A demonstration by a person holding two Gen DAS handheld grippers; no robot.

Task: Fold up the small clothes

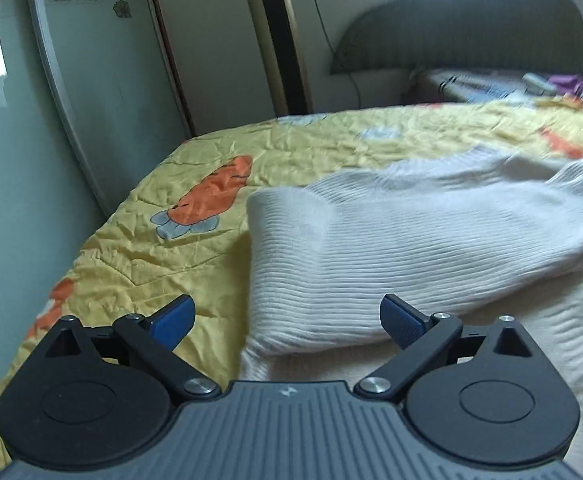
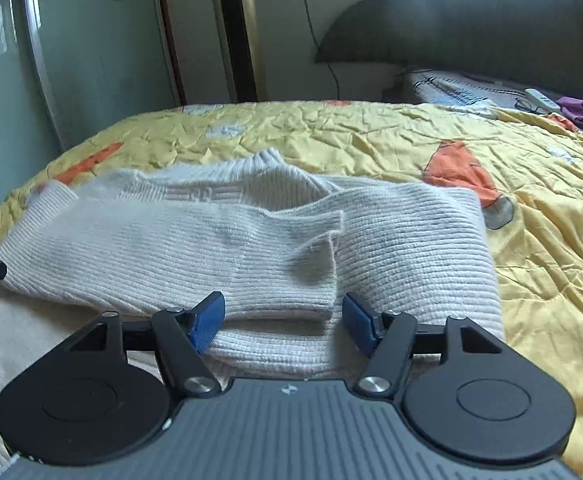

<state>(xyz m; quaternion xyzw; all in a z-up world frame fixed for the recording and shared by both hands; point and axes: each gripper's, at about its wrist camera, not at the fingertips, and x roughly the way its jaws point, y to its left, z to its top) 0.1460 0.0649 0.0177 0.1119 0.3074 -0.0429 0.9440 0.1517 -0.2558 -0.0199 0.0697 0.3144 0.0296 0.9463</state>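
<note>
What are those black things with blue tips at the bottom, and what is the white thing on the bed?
Those are two grabbing tools, like big tweezers. A person holds one in each hand, and each tool has a camera looking out over its two blue fingers. One picture comes from the left gripper, the other from the right gripper.

The white thing is a ribbed knitted sweater. It lies on a bed with a yellow quilt that has orange carrot pictures. The sweater's sleeves are folded across its body.

Neither tool holds anything now. Both are open. The right one has a folded edge of the sweater lying between its fingers, but they do not pinch it.
</note>
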